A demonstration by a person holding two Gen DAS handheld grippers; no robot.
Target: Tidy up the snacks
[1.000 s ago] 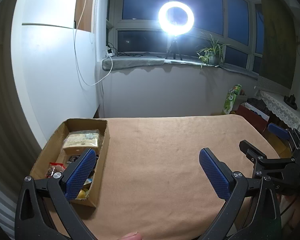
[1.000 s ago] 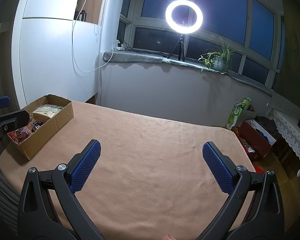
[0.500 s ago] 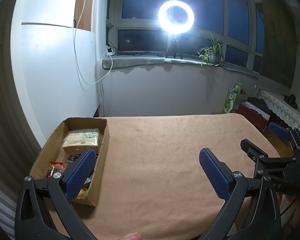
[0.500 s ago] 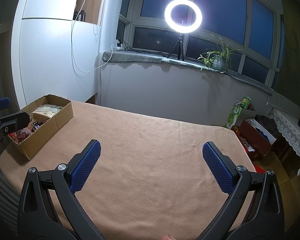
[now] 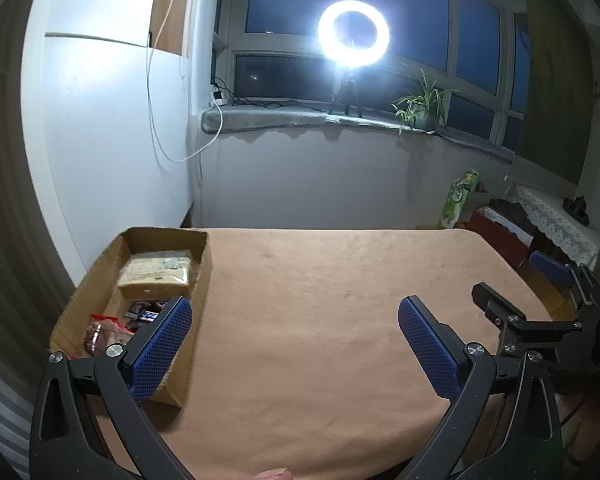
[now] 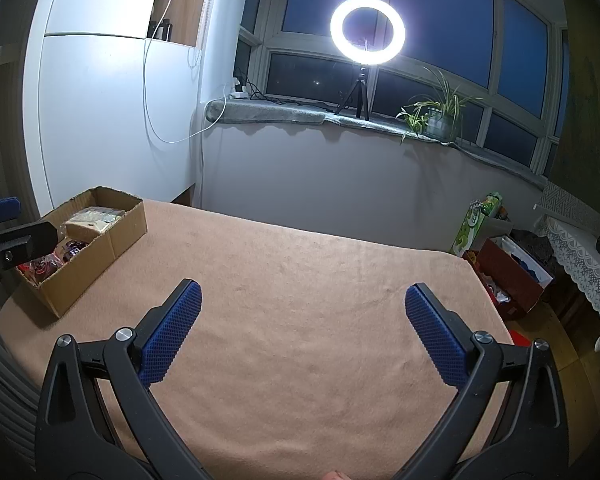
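Both grippers' jaws wide apart — cardboard box (image 5: 198, 276) snack labels unreadable.

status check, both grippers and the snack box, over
Left gripper open, empty. Right gripper open, empty. Brown cardboard box holds snack packets, left table edge. Tan cloth between bare.

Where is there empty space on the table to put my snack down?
Nearly all the tan tablecloth is bare, from the cardboard box at its left edge across to the right edge. Both open tools, left tool and right tool, hold nothing. Only the box is crowded, packed with snack packets.
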